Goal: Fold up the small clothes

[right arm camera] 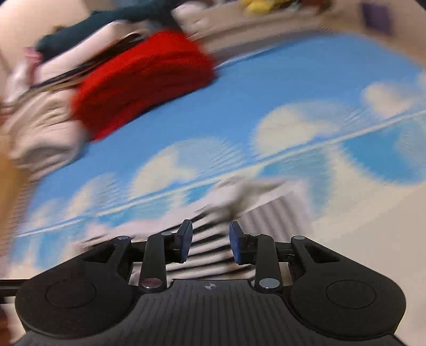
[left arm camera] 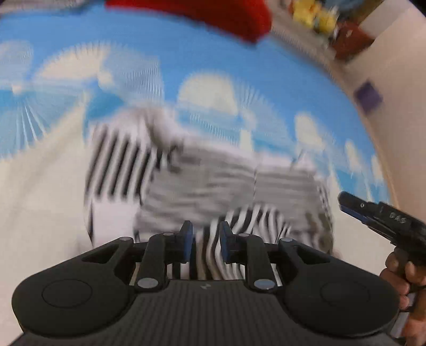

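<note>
A black-and-white striped garment lies bunched on a blue sheet with white clouds. My left gripper is open just above its near edge, striped cloth showing between the blue pads. My right gripper is open over the garment's striped edge; it also shows in the left wrist view at the garment's right side, held by a hand. Both views are motion-blurred.
A red knit garment lies at the far side of the sheet, next to a pile of beige, pink and dark green clothes. Yellow toys and a purple object sit beyond the sheet's edge.
</note>
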A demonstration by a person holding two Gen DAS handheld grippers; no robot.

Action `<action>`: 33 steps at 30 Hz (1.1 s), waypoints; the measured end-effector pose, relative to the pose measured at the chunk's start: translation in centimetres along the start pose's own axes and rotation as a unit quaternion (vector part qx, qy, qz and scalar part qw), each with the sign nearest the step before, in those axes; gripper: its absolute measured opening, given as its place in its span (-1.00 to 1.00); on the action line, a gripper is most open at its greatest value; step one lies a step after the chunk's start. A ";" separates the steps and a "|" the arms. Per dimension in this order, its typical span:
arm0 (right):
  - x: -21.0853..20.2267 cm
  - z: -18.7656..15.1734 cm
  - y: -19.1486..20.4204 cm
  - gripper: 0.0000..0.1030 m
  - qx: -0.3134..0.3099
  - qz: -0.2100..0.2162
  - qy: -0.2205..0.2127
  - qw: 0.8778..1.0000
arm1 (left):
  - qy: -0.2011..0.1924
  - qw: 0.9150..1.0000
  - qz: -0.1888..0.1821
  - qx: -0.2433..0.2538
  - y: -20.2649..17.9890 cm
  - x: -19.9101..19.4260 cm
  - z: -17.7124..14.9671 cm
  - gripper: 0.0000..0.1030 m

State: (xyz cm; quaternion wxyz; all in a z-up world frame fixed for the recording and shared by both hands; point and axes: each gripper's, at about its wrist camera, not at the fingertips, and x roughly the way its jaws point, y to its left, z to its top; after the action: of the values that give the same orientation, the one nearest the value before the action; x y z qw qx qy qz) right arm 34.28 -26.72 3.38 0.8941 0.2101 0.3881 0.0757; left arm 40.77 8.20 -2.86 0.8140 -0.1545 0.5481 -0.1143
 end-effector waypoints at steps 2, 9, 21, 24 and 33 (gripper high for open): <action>2.3 -1.4 -0.4 -0.38 0.016 0.012 0.079 0.997 | 0.049 0.997 0.056 0.006 0.7 2.5 -0.9 -0.57; 1.9 -3.5 -0.9 -0.47 -0.010 -0.053 0.093 0.994 | -0.025 0.999 0.026 0.028 0.4 -1.7 -0.6 -0.58; -9.0 -4.1 1.4 -0.38 -0.062 -0.080 0.002 0.995 | -0.104 0.992 0.039 0.052 -2.4 -10.0 -5.6 -0.49; -15.4 -3.6 2.1 -0.31 -0.078 -0.055 -0.062 0.994 | -0.140 0.984 0.070 0.085 -4.2 -14.6 -7.8 -0.49; -25.7 -10.4 -2.3 -0.15 -0.084 -0.058 -0.160 0.982 | -0.252 0.955 0.114 0.107 -6.1 -21.8 -22.7 -0.21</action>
State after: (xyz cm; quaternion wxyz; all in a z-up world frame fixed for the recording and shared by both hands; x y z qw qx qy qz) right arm 8.95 -33.19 13.05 0.9620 0.1205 0.2442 0.0214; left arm 11.47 7.40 10.16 0.9450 -0.0272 0.3239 -0.0359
